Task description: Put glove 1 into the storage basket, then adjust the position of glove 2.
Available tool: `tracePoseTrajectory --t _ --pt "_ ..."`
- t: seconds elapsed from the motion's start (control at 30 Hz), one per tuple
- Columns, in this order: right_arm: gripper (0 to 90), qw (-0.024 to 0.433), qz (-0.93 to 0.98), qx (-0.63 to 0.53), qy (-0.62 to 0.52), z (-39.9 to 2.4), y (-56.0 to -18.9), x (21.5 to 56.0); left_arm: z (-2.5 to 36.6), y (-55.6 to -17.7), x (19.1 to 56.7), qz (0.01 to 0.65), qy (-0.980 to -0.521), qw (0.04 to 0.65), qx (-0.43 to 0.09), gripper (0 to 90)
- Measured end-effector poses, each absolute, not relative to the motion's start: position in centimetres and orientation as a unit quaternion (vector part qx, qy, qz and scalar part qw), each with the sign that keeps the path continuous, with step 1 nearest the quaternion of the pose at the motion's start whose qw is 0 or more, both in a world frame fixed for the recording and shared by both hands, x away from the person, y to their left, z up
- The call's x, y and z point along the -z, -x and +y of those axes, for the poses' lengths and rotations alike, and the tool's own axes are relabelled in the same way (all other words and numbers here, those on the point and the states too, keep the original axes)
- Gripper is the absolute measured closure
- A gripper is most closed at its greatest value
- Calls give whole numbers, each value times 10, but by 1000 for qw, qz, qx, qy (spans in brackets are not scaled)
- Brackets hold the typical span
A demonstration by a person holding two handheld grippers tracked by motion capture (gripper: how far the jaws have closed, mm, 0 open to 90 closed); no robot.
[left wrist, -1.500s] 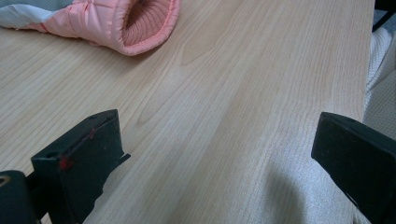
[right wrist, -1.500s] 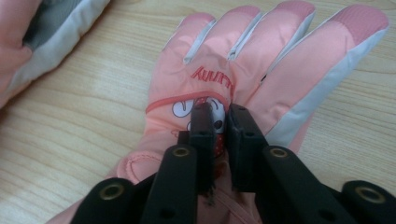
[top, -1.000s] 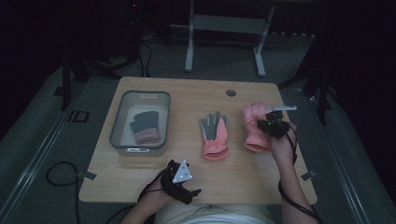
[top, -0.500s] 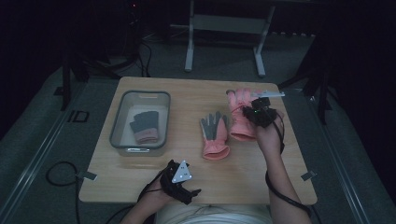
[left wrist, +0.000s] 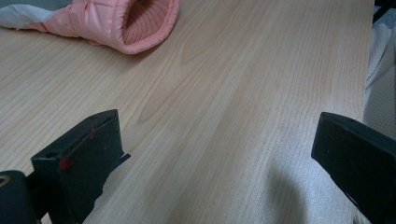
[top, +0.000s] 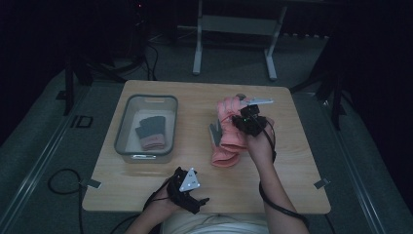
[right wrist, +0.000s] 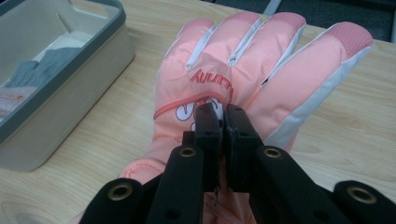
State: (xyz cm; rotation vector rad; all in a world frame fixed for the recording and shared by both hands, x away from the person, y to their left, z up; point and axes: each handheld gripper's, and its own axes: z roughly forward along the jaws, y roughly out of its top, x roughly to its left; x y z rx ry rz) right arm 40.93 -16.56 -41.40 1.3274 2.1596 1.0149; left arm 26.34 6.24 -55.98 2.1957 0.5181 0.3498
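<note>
- Since a second ago: right gripper (top: pixel 242 118) carried leftward across the bench (top: pixel 195 192) with the pink glove (top: pixel 229 122); glove formerly lying at the right, well apart from the second glove (top: pixel 223 157), now lifted and overlapping it in the high view; left gripper (top: pixel 187 187) unmoved near the front edge; bin (top: pixel 122 131) and its contents unchanged.
- Right gripper: jaws almost together, clamped on a pinch of fabric on the back of the pink glove (right wrist: pixel 233 79); glove hanging from the pinch with fingers spread away from the camera; printed logo just beyond the jaw tips.
- Left gripper (left wrist: pixel 219 154): jaws wide apart, holding nothing; resting low over bare bench wood; open cuff of the second glove (left wrist: pixel 135 23) lying ahead, well apart from the jaws.
- Grey-rimmed bin at the left of the bench, near the carried glove in the right gripper view; inside, a dark grey knit glove (top: pixel 150 127) with a pink piece (top: pixel 153 141) at its near end.
</note>
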Motion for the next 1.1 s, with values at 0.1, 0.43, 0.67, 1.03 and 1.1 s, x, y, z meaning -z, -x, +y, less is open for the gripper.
tracePoseTrajectory --t 0.1,0.43,0.67,1.03,1.1 --pt "854 206 776 -358 -477 -161 -410 416 63 -263 560 206 -875 416 -139 18" --pt "854 193 786 -335 -483 -146 -413 439 63 -262 559 205 -874 417 -140 18" --pt "848 188 786 -316 -496 -143 -415 459 62 -263 559 204 -875 417 -141 18" --pt "761 188 792 -300 -497 -130 -423 490 62 -263 560 208 -874 416 -139 18" --pt "739 186 792 -303 -497 -130 -423 489 62 -263 560 207 -875 415 -141 18"
